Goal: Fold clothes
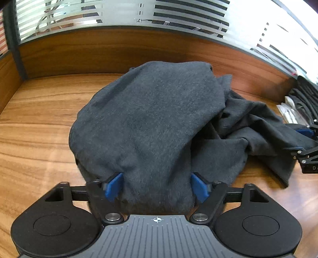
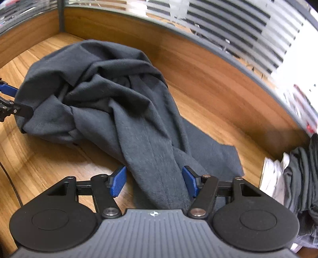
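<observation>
A dark grey garment (image 1: 155,119) lies crumpled on the wooden table (image 1: 35,123); it also shows in the right wrist view (image 2: 111,95). My left gripper (image 1: 157,186) is open, its blue pads (image 1: 114,185) wide apart, with a thick bunch of the garment lying between them. My right gripper (image 2: 154,181) is open too, with a long strip of the same garment running between its blue pads (image 2: 118,181). The right gripper shows at the right edge of the left wrist view (image 1: 306,142). The left gripper shows at the left edge of the right wrist view (image 2: 8,99).
A pile of folded dark and white clothes (image 2: 294,178) sits at the table's right end, also in the left wrist view (image 1: 296,105). A wooden partition (image 1: 119,51) topped by striped frosted glass (image 1: 178,13) bounds the table's far side and left corner.
</observation>
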